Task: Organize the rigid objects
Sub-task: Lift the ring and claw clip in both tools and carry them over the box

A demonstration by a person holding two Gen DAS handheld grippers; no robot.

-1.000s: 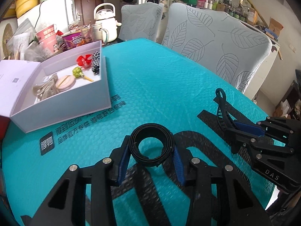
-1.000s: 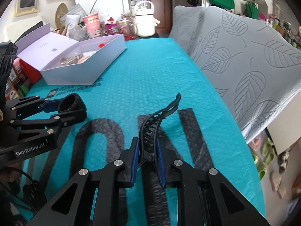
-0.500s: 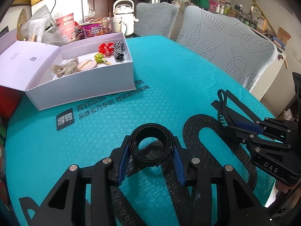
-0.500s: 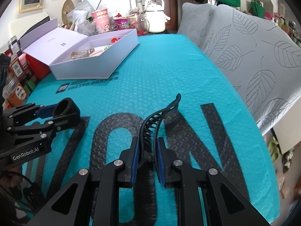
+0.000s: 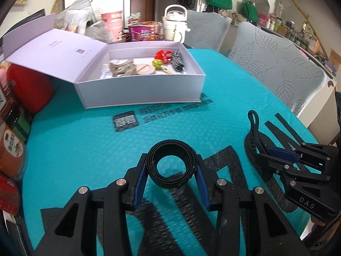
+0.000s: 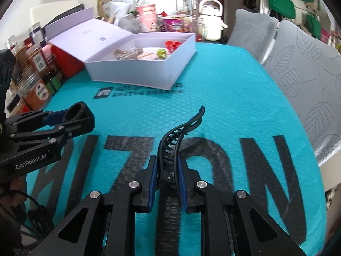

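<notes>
My left gripper [image 5: 171, 173] is shut on a black rolled band [image 5: 172, 163] and holds it above the teal mat [image 5: 85, 140]. It also shows in the right wrist view [image 6: 64, 118]. My right gripper [image 6: 167, 170] is shut on a black hair claw clip [image 6: 179, 132], also seen in the left wrist view [image 5: 254, 136]. An open lilac box [image 5: 140, 95] lies ahead at the far left. It holds a red clip [image 5: 163, 54], a black beaded clip [image 5: 178, 63], a green ball pin [image 5: 157, 63], a pink disc [image 5: 145, 70] and a beige clip [image 5: 121, 69].
Jars and a red tin [image 6: 36, 72] line the left table edge. Cups, snack tubs and a white kettle [image 5: 174, 24] stand behind the box. Two leaf-patterned chairs [image 5: 277, 57] stand along the right side.
Both grippers have swung left, so the box now sits more centred and nearer ahead. Each keeps its hold on its object.
</notes>
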